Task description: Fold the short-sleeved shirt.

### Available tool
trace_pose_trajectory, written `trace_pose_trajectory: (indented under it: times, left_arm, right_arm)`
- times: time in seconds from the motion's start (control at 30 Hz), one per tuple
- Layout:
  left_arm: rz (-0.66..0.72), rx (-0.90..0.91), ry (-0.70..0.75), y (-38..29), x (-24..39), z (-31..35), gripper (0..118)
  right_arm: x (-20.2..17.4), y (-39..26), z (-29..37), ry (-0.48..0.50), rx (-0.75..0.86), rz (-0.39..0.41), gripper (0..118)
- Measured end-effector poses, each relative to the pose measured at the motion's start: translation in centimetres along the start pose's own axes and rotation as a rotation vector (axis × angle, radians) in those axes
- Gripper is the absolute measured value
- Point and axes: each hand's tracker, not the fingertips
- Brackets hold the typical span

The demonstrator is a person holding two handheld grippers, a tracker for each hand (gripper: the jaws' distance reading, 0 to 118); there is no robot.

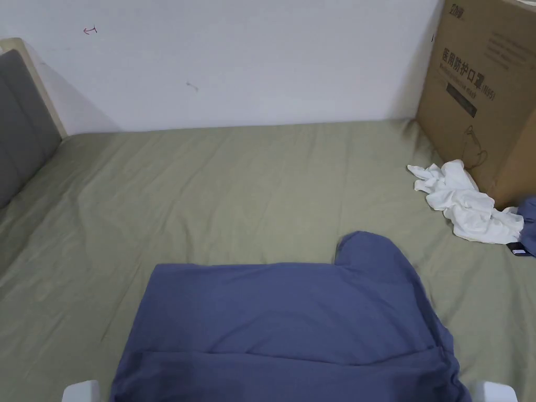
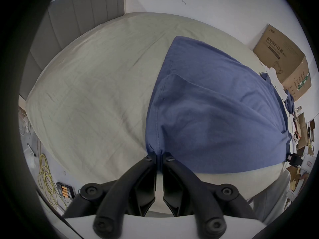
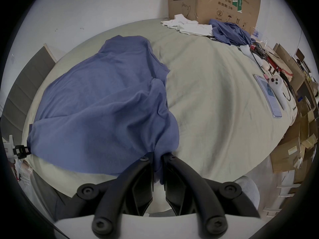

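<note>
Blue short-sleeved shirt [image 1: 293,314] spread on the olive bed sheet [image 1: 209,193], long axis running left to right, one sleeve pointing toward the far wall, near corners pinched by left gripper [image 2: 159,156] and right gripper [image 3: 157,155], both clamped on fabric.

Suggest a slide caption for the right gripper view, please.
Right gripper clamps the blue shirt's near corner on the green bed sheet.

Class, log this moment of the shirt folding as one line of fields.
left hand-held gripper: shut on blue shirt | right hand-held gripper: shut on blue shirt | shirt: on bed
</note>
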Motion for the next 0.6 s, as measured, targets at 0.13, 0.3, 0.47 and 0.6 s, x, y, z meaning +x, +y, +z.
trace_pose_trajectory:
  times: [0.13,0.3,0.47,0.6]
  left_arm:
    - [-0.001,0.045,0.06,0.4,1.6,1.5,59]
    - [0.004,0.289,-0.097,2.6,4.1,8.0,82]
    - [-0.067,0.588,-0.152,4.9,7.6,14.7,82]
    - [-0.104,0.802,-0.129,5.7,10.1,18.0,82]
  right_arm:
    - [-1.2,1.4,3.5,-0.01,0.051,0.0,49]
    - [-2.4,5.8,10.3,0.053,0.338,0.016,79]
    - [-4.2,9.5,16.5,0.076,0.622,0.068,79]
    - [-5.8,10.4,19.3,0.07,0.804,0.097,78]
